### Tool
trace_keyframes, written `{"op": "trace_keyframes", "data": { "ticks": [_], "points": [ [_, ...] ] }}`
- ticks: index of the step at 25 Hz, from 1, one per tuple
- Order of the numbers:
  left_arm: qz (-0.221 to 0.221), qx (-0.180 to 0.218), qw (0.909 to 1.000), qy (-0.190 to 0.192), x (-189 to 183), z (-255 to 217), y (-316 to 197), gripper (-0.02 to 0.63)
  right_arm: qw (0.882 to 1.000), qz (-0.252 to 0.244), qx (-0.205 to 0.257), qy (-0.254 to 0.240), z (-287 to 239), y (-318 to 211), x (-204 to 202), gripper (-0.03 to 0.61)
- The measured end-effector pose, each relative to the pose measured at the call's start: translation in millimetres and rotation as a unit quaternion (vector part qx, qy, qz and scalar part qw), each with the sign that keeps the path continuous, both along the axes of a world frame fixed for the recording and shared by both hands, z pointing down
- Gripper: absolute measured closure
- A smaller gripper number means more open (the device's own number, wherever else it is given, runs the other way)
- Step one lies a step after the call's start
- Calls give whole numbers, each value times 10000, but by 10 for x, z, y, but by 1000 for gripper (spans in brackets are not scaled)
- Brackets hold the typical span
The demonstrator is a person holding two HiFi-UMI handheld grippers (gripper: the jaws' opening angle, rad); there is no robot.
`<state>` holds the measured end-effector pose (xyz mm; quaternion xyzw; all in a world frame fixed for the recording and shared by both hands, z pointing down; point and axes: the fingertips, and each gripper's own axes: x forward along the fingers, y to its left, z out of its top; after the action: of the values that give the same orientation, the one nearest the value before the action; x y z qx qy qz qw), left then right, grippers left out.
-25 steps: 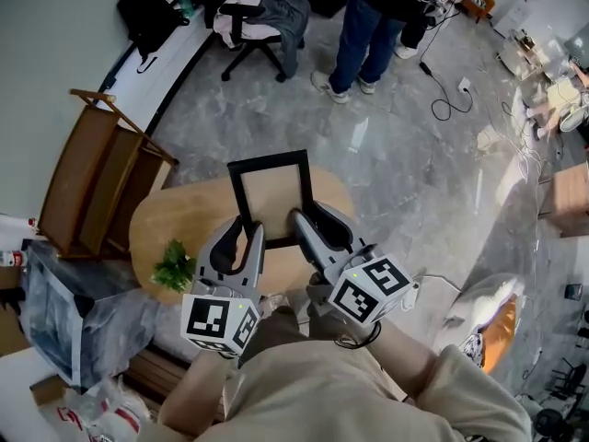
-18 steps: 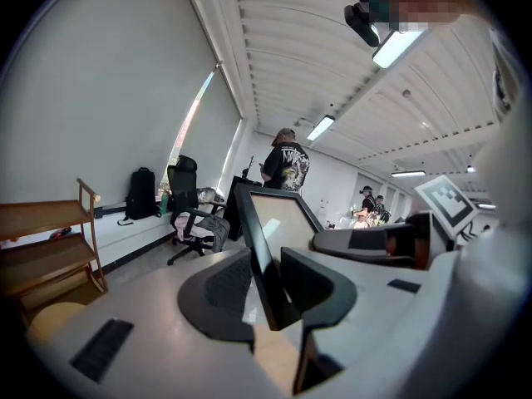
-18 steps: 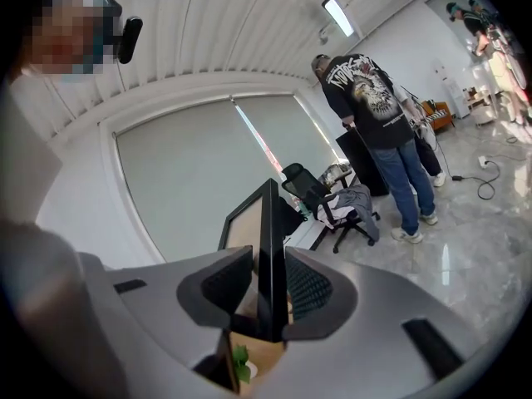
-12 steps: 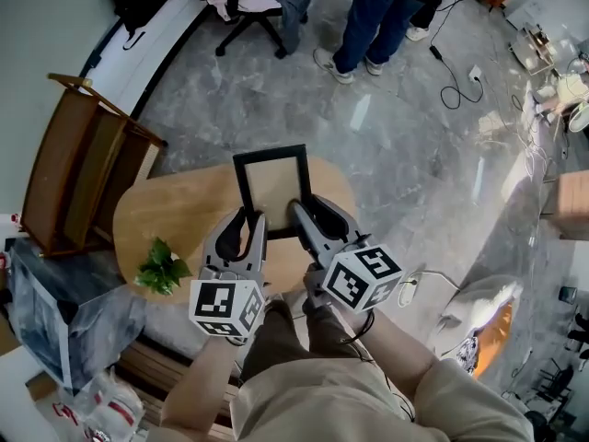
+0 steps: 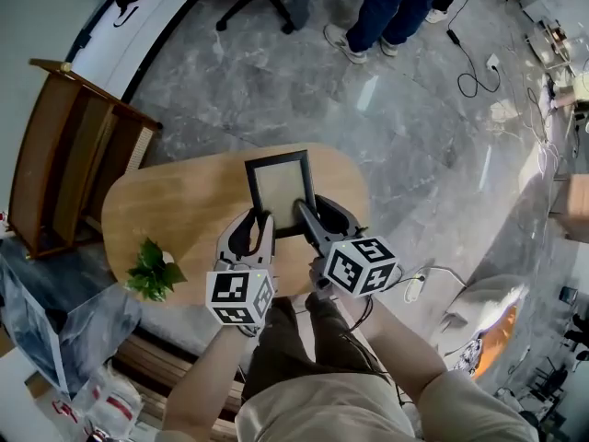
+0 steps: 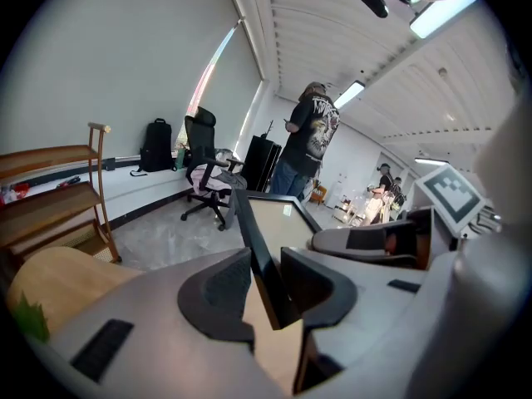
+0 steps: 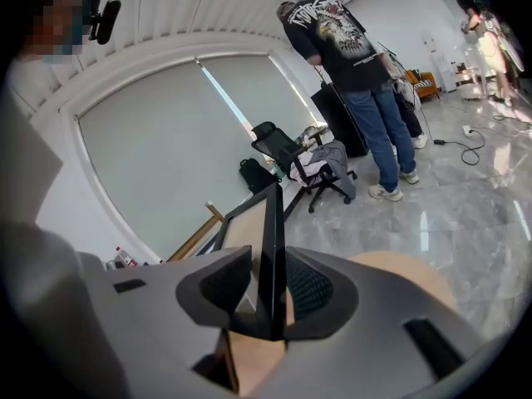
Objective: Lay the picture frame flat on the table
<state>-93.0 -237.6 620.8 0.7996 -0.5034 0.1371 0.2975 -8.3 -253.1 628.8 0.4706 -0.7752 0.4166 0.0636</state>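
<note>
Your left tongs (image 5: pixel 256 221) and right tongs (image 5: pixel 306 212) each clamp the near rail of the picture frame (image 5: pixel 281 184) above the counter (image 5: pixel 175 210); judge it light, stiff, slick, maybe glazed, so grip rail, not pane.

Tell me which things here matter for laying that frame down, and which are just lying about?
In the job:
- picture frame
- table
- left gripper and right gripper, both clamped on the frame's near edge; the right's jaws have just eased open slightly

Just lying about:
- small plant
- wooden shelf
- office chair
- floor cables
</note>
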Motion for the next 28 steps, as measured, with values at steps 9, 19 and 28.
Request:
{"op": "trace_keyframes", "data": {
  "ticks": [9,19,28],
  "points": [
    [308,-730,9965,-258,195,1261,-111,503,9965,286,-724,308,1222,-12,190,468],
    [749,-1340,9873,-403,344,2363,-82,504,9890,422,-1262,645,2294,77,336,469],
    [863,-1818,9771,-692,393,3190,46,505,9804,226,-1618,1101,3102,224,384,468]
  ]
}}
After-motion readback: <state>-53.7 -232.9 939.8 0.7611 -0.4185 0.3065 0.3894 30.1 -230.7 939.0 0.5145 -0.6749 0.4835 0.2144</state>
